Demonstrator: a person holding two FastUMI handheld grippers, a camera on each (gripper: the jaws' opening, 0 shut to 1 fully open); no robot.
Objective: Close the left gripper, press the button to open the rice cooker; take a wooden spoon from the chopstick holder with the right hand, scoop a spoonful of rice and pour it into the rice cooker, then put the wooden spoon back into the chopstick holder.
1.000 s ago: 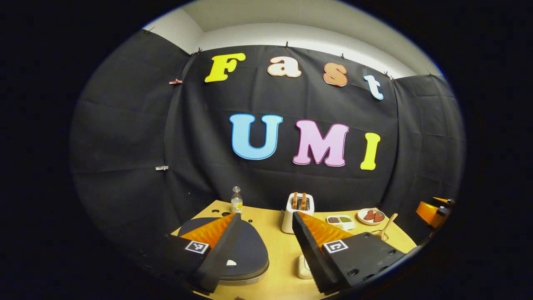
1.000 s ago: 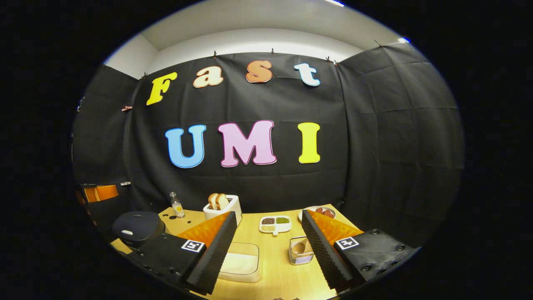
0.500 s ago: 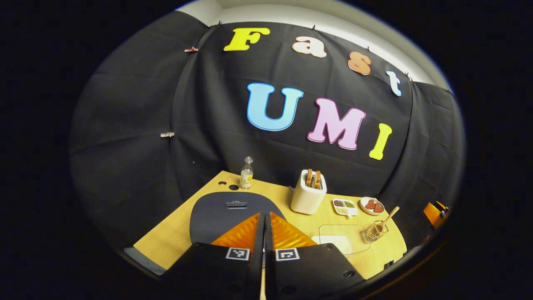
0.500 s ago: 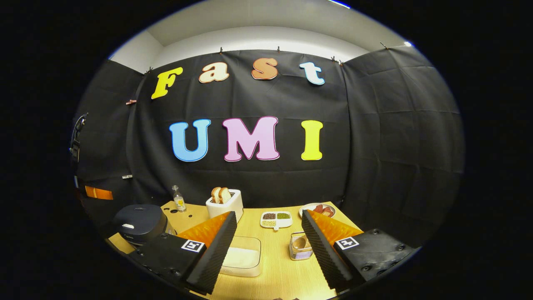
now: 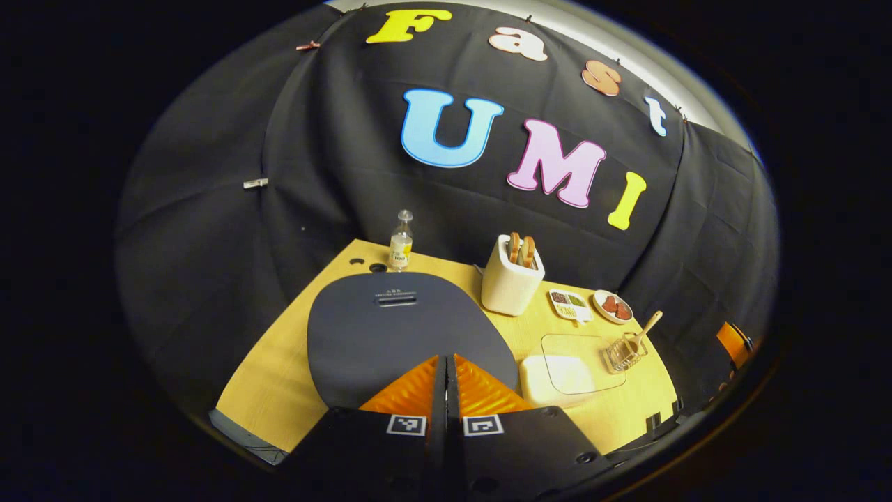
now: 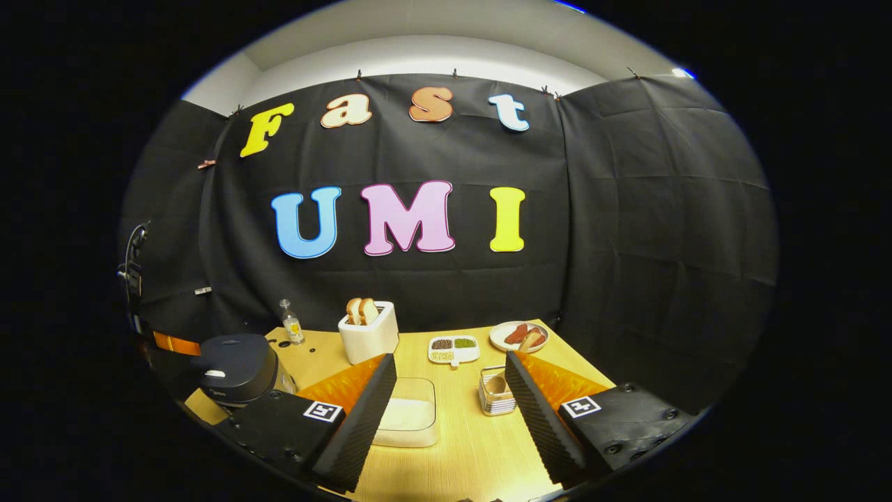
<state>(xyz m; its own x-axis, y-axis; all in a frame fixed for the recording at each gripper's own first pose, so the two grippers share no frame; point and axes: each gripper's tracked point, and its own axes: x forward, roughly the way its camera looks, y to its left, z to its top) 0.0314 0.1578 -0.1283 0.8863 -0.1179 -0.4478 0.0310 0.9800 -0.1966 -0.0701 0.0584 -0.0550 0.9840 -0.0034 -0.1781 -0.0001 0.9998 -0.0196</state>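
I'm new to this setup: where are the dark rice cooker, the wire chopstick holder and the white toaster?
dark rice cooker [image 5: 397,328], left gripper view, lid top.
wire chopstick holder [image 6: 496,399], right gripper view, front wall.
white toaster [image 5: 510,287], left gripper view, front face.

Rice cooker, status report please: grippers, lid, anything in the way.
Left gripper shut, empty, poised over the rice cooker, lid closed. Right gripper open, empty. Wooden spoon in the chopstick holder. Nothing in the way.

Dark, lidded rice cooker [image 5: 411,328]; wooden spoon [image 5: 644,329] upright in chopstick holder [image 5: 622,355].
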